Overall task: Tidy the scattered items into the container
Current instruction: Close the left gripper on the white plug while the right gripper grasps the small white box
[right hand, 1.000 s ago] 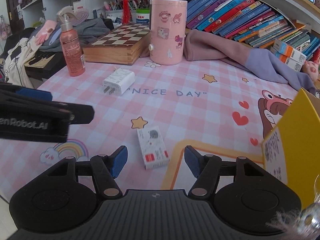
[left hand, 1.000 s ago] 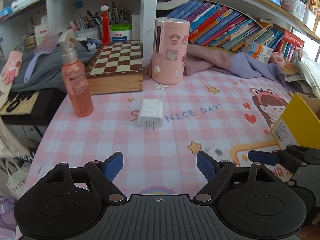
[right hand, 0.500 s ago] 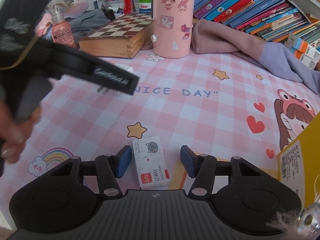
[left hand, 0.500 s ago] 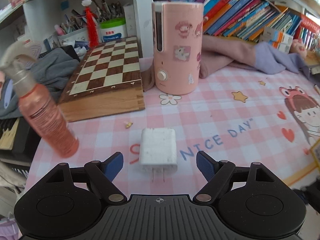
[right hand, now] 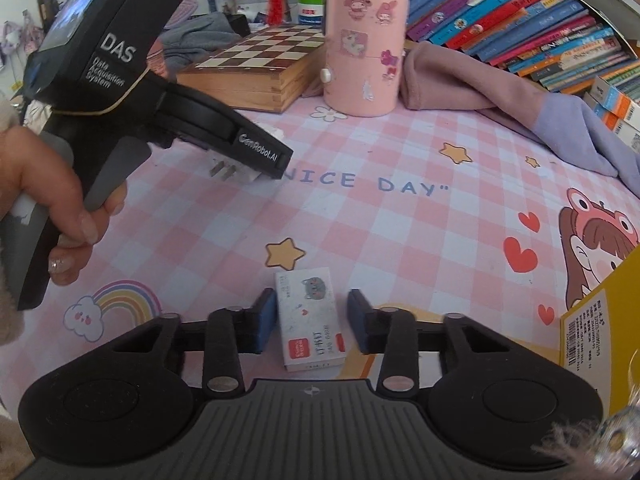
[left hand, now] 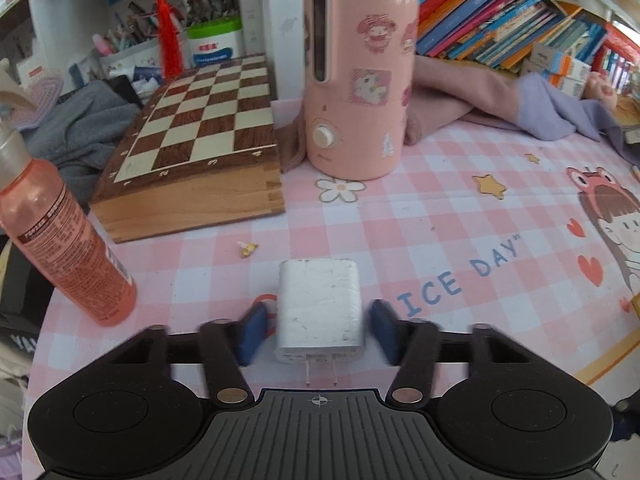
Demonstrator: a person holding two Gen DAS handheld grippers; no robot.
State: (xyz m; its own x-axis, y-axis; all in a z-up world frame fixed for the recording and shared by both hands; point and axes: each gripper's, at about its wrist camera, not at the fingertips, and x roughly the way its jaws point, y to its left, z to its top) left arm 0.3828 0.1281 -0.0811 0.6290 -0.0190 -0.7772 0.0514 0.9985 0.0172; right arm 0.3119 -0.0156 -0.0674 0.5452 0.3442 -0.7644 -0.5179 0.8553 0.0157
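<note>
A white plug charger (left hand: 319, 310) lies on the pink checked mat, prongs toward me. My left gripper (left hand: 318, 332) is open, its blue pads either side of the charger with small gaps; it looks blurred. A small white staple box (right hand: 312, 318) lies on the mat. My right gripper (right hand: 312, 320) is open with its pads close on both sides of the box. The left gripper's black body (right hand: 160, 92) covers most of the charger (right hand: 256, 174) in the right wrist view. A yellow cardboard container (right hand: 604, 340) stands at the right edge.
A pink spray bottle (left hand: 64, 240) stands left of the charger. A wooden chessboard box (left hand: 196, 148) and a pink cylindrical appliance (left hand: 356, 76) stand behind. Pink and lilac cloth (left hand: 516, 104) and a row of books (left hand: 500, 16) lie at the back right.
Both grippers moved forward and down over their items. Both pairs of fingers have narrowed around the charger and the staple box.
</note>
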